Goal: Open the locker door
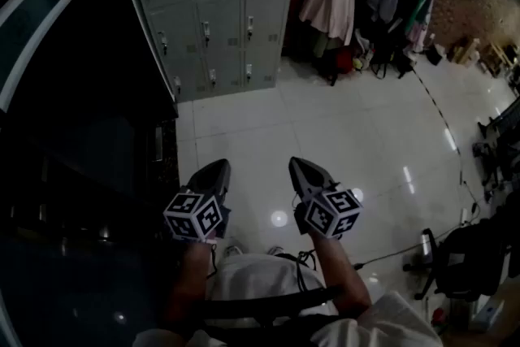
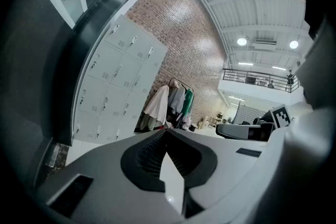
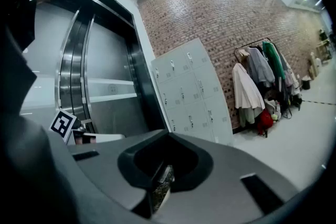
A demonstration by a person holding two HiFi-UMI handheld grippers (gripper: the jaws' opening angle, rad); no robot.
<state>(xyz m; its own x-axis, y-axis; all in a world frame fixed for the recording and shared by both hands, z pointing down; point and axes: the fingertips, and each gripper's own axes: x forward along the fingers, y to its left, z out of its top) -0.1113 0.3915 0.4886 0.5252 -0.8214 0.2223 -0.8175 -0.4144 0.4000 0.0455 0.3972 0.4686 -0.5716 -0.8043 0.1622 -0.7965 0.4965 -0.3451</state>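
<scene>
Locker doors [image 1: 213,8] are all sitting shut, well ahead of both pairs of fingertips, and none of the handles [image 1: 205,30] is being touched. Left gripper [image 1: 218,168] is holding its fingers together on nothing. The right gripper [image 1: 299,166] is likewise keeping its fingers pressed closed and empty. I am judging the task as not begun: approaching, choosing a door, gripping its handle and pulling are all left to do.
</scene>
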